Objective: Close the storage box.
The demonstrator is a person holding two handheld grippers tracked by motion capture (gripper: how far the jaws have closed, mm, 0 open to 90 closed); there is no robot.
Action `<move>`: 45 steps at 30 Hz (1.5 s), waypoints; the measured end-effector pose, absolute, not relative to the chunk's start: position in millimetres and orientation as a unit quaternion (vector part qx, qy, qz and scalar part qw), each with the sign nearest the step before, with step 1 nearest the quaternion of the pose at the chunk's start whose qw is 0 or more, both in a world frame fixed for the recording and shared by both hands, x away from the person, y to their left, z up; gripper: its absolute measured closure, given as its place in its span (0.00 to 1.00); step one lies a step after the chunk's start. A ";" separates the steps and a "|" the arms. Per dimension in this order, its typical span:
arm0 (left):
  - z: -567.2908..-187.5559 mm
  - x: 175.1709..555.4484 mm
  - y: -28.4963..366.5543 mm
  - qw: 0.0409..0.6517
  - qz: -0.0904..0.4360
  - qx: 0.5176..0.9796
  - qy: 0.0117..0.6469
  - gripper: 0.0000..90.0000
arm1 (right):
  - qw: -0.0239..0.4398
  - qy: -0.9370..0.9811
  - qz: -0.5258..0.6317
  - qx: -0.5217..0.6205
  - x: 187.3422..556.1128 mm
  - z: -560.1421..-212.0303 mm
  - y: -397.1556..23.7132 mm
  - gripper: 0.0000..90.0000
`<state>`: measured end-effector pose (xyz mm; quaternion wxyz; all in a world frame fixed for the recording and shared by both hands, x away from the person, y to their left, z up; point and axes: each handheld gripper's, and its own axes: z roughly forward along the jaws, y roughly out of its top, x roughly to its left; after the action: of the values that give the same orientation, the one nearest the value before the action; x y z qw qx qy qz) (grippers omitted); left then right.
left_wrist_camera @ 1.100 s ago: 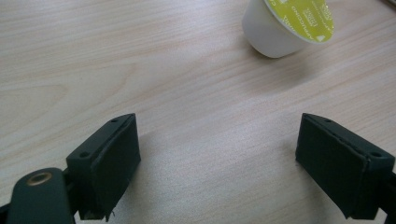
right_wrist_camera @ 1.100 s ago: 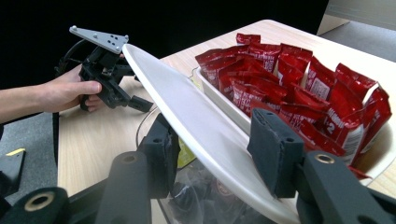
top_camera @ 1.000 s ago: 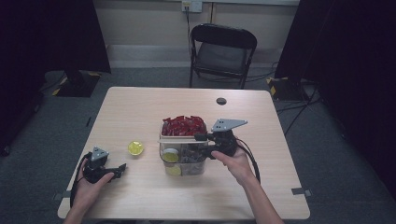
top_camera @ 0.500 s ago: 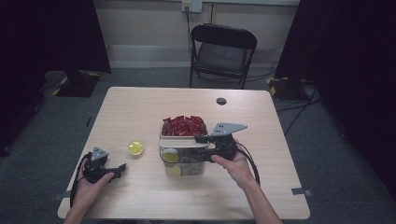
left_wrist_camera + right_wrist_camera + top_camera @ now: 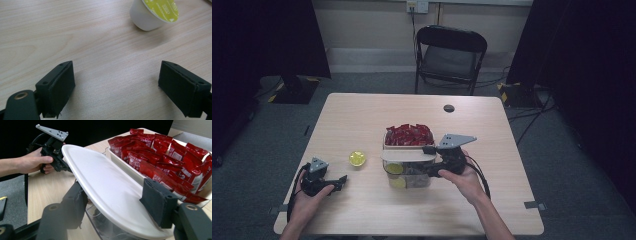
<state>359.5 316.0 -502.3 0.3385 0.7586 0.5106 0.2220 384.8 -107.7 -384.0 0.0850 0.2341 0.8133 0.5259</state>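
The right tool (image 5: 426, 160) is reaching in from the right at the white lid (image 5: 408, 155), which is lying on top of a clear container (image 5: 409, 179) near the middle of the table (image 5: 362, 112). In the right gripper view the lid (image 5: 107, 192) is sitting tilted between the two black jaws, one below its left edge and one above its right side; the jaws have just been opening, and a gap is showing between the pads and the lid, so the tool is standing loosely around the lid rather than clamping it. Inside the clear container, two yellow-topped pods (image 5: 394, 168) are showing through the wall.

Just behind the container a white tray (image 5: 388, 146) is holding a heap of red sachets (image 5: 408, 134). In the right gripper view the sachets (image 5: 160, 152) are carrying white print, but the writing is too small and creased to read.

The left tool (image 5: 343, 180) is resting low at the near left part of the table, held in the person's left hand (image 5: 307, 197). Its jaws are standing wide apart with only bare wood between them. Ahead of it, a single white pod (image 5: 152, 12) is lying on the table, its yellow foil top bearing small white lettering that cannot be read. In the high view this pod (image 5: 357, 158) is sitting between the left tool and the container, apart from both.
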 end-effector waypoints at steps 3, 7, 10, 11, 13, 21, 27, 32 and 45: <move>-502.3 359.6 316.1 0.339 0.222 0.759 0.511 0.14 | 0.089 0.815 0.524 0.231 382.8 -384.3 -107.7 0.39; -502.3 359.6 316.1 0.339 0.222 0.759 0.510 0.14 | 0.090 0.818 0.522 0.225 378.7 -383.4 -106.9 0.37; -502.3 359.5 316.1 0.339 0.222 0.759 0.510 0.14 | 0.092 0.819 0.521 0.222 376.7 -383.9 -105.2 0.36; -502.3 359.6 316.1 0.339 0.222 0.759 0.510 0.14 | 0.093 0.819 0.521 0.222 376.3 -384.0 -104.9 0.36; -502.3 359.6 316.1 0.339 0.222 0.759 0.510 0.14 | 0.093 0.819 0.521 0.223 375.7 -384.2 -104.2 0.36; -502.3 359.6 316.1 0.339 0.222 0.759 0.510 0.14 | 0.086 0.823 0.516 0.220 370.9 -390.4 -100.7 0.32; -502.3 359.6 316.1 0.339 0.222 0.759 0.510 0.14 | 0.081 0.823 0.517 0.223 371.7 -392.9 -100.3 0.33; -502.3 359.6 316.1 0.338 0.222 0.759 0.510 0.14 | 0.074 0.823 0.514 0.231 373.4 -398.4 -99.1 0.32; -502.3 359.5 316.0 0.338 0.222 0.758 0.511 0.14 | 0.134 0.784 0.532 0.292 378.0 -388.1 -129.3 0.21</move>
<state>359.5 316.0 -502.3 0.3385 0.7585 0.5107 0.2222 378.0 -129.3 -388.1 0.1341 0.2919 0.7838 0.5315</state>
